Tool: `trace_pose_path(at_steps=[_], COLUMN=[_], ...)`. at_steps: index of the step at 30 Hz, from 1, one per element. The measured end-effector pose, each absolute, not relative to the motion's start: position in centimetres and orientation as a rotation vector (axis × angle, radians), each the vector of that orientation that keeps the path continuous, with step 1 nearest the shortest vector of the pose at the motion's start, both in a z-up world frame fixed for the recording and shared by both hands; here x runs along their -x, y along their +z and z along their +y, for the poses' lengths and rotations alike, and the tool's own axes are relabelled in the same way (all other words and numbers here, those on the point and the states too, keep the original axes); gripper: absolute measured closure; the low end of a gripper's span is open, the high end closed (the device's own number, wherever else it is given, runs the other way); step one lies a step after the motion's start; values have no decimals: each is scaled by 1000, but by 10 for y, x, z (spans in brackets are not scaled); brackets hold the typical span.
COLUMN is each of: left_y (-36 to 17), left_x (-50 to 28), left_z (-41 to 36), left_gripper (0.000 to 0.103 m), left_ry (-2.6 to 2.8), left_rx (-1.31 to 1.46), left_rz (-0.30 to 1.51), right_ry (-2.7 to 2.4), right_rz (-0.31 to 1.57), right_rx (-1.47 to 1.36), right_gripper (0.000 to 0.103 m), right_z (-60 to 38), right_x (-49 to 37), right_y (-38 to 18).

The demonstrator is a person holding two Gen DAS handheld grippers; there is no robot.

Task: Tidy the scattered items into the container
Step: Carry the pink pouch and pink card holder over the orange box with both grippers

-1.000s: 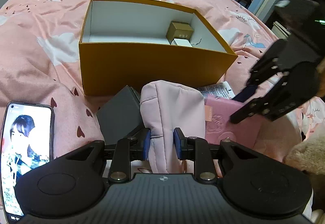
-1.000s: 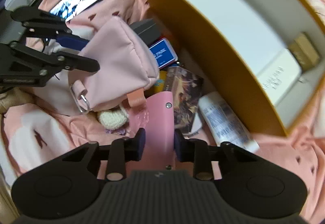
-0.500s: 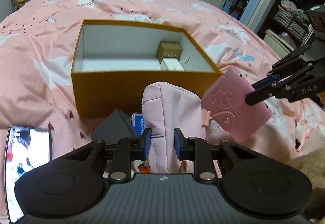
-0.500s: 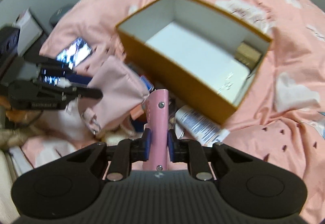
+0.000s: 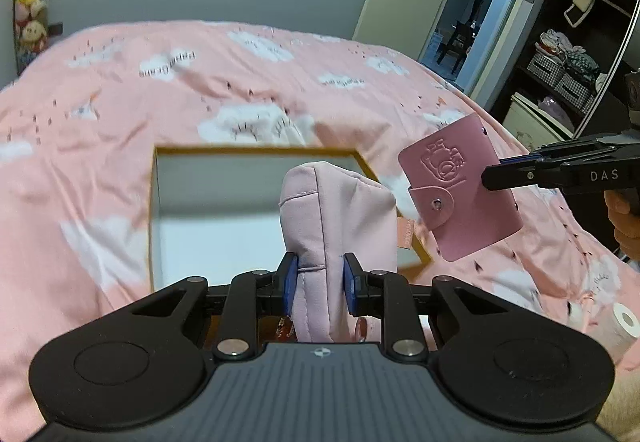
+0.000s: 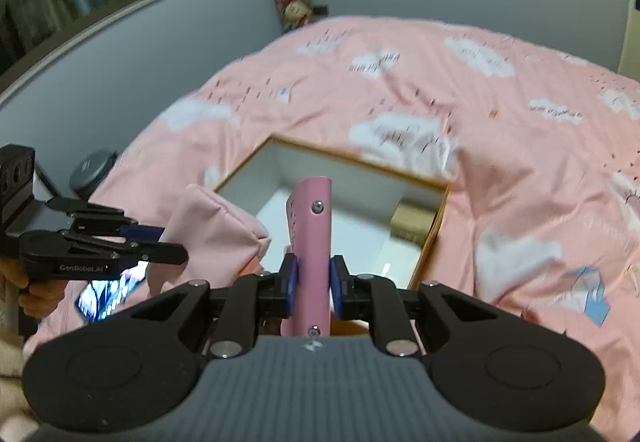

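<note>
Pinching pouch (image 5: 338,217) and card wallet (image 5: 458,189), both grippers' fingers overhang box (image 6: 434,238) holding carton (image 6: 412,222).

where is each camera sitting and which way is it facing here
Left wrist: rides the left gripper, looking forward over its pink pouch toward the box, bed and door; right gripper with the pink card holder enters right.
Right wrist: rides the right gripper, facing the box and wall; left gripper enters left.
Shared: box, pouch, card holder.
</note>
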State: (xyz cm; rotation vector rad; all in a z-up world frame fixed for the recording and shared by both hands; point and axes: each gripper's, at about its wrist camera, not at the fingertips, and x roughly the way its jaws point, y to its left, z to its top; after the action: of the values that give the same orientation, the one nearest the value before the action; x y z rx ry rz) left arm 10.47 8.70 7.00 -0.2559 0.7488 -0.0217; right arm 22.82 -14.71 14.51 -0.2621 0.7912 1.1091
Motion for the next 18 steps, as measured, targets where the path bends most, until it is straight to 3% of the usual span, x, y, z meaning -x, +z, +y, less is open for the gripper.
trace_pose_path(at_steps=[9, 18], left_y=[55, -38], left_x=[-179, -238], left_z=[114, 125], left_gripper=[76, 76], left_ry=[48, 45], left_rx=[321, 469], left_rz=[789, 1058], right_ry=[1074, 1049], right_rz=[788, 830], right_rx=[132, 112], right_gripper=[84, 85], right_z=[-119, -95], right_x=[-280, -313], right_y=[123, 77])
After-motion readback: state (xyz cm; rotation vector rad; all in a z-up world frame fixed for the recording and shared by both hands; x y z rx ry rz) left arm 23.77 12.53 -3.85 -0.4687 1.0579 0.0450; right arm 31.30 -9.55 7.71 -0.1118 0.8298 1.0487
